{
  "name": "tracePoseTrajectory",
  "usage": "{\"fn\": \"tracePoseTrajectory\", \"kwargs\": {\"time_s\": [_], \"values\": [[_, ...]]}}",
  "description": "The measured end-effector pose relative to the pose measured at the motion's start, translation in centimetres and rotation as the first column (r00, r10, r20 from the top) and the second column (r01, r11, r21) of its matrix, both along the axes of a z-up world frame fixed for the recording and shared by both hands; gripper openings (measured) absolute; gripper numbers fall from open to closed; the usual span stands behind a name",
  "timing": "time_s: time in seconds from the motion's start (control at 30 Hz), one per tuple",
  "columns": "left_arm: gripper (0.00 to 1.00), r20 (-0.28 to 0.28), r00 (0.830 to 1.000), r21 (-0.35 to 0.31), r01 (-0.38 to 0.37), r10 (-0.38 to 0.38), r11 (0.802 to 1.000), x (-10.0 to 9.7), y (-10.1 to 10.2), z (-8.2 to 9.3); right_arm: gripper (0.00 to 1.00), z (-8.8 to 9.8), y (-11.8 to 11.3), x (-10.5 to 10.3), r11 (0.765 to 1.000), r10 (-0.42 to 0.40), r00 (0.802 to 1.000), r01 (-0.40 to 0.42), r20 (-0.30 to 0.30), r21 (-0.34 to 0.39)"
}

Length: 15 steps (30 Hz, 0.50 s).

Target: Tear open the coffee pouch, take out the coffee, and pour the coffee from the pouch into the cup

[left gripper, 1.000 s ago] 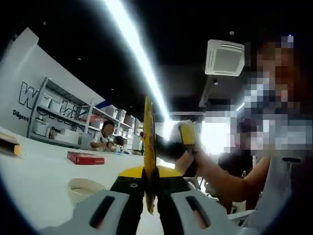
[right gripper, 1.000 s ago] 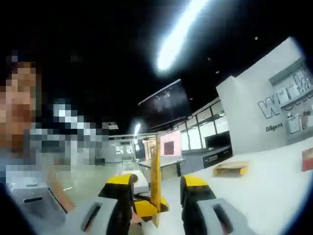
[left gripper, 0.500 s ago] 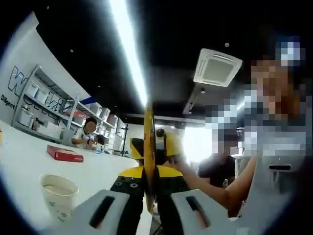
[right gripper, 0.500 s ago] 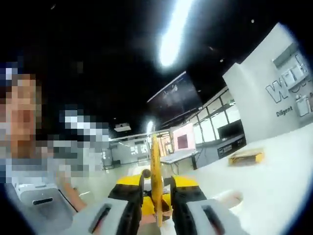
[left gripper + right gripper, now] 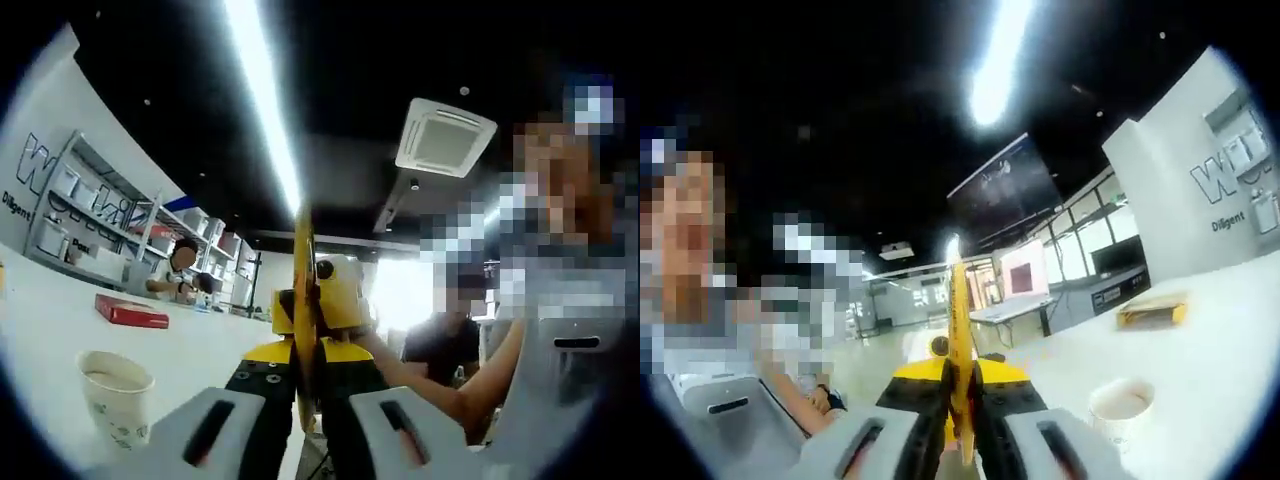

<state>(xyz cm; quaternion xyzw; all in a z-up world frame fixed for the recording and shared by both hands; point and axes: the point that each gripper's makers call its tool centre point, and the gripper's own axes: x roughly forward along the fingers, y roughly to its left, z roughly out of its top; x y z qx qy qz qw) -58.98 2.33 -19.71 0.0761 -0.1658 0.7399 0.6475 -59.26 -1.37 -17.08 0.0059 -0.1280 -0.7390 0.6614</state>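
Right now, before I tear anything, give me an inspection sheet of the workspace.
Surface: white table, bare around the cup.
Job's things: yellow coffee pouch, seen edge-on and upright, held by both grippers; paper cup upright on the table, apart from the pouch.
Clutter: red box lying flat; yellow box farther off.
Grippers: left gripper shut on the pouch; right gripper shut on the pouch.
Cables: nothing seen.
Surroundings: shelving with bins against a white wall, people seated behind, ceiling light strip, ceiling air unit.
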Motion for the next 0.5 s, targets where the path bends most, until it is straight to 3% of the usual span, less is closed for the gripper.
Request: {"fn": "tracePoseTrajectory", "kwargs": {"time_s": [0.17, 0.27, 0.37, 0.5], "values": [[0.12, 0.012, 1.000, 0.013, -0.001, 0.001, 1.000, -0.5, -0.1, -0.3, 0.09, -0.4, -0.2, -0.4, 0.999, -0.017, 1.000, 0.017, -0.008, 0.038], [0.20, -0.007, 0.999, -0.091, -0.044, 0.044, 0.995, -1.3, -0.7, -1.7, 0.09, -0.1, 0.5, -1.5, 0.997, -0.052, 0.998, 0.055, -0.041, 0.057], [0.22, -0.020, 0.996, -0.087, -0.087, 0.086, 0.992, -1.9, -3.4, -0.6, 0.09, 1.0, 2.3, -2.3, 0.996, -0.068, 0.996, 0.071, -0.055, 0.060], [0.20, -0.030, 0.995, -0.067, -0.101, 0.099, 0.993, -3.4, -6.2, 3.4, 0.09, 1.1, 3.7, -3.6, 0.989, -0.064, 0.995, 0.074, -0.079, 0.129]]}}
